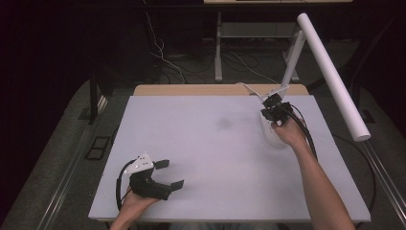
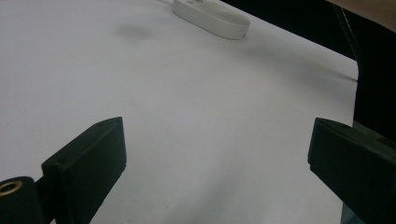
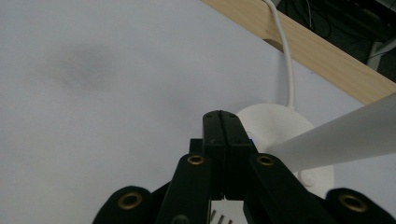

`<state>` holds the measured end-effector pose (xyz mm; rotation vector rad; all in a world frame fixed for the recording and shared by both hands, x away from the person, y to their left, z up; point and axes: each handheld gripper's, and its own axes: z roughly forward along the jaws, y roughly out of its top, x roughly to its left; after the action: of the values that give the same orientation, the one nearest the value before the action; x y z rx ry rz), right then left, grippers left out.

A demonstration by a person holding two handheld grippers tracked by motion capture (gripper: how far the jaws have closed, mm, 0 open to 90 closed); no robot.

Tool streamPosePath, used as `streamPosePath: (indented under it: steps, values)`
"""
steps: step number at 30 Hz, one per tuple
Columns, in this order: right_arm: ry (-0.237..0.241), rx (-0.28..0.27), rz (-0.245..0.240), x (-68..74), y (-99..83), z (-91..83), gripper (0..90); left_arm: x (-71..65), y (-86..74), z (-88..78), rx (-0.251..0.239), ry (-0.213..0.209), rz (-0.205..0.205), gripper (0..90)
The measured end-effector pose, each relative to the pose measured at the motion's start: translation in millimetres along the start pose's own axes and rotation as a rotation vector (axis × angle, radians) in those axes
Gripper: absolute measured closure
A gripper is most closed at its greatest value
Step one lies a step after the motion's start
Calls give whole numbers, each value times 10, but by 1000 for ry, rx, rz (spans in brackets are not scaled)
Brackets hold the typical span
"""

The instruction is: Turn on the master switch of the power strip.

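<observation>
White desk lamp [image 1: 306, 72] stands at the tabletop's [image 1: 206, 158] far right, the right hand-held gripper [image 1: 274, 111], jaws pressed together, poised over its base [image 3: 285, 126], likely pressing a button, while the left hand-held gripper [image 1: 170, 173] rests spread.

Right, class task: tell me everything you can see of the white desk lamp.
The lamp looks like matte white plastic. A round flat base sits on the white table near its far right; a slim stem leans up to a long tube head slanting overhead. A white cord runs off over the far edge. The right gripper, fingers shut, is down at the base.
</observation>
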<state>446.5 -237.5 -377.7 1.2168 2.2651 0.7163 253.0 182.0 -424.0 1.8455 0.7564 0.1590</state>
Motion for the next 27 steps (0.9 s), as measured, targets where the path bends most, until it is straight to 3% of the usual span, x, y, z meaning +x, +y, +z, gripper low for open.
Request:
streamPosePath:
  steps: [5, 6, 18, 24, 27]
  values:
    - [14, -19, 6, 50, -34, -88, 779, 2, 2, 5, 2, -3, 3, 33]
    - [34, -41, 13, 55, -51, -139, 725, 1, 3, 7, 0, -3, 1, 33]
    - [105, -77, 62, 86, -199, -363, 415, -8, 11, 34, 0, -8, 0, 34]
    - [172, -83, 51, 162, -310, -505, 117, -12, 16, 48, 2, -10, 1, 34]
    - [171, -94, 49, 198, -355, -550, 97, -18, 16, 53, 7, -15, 4, 34]
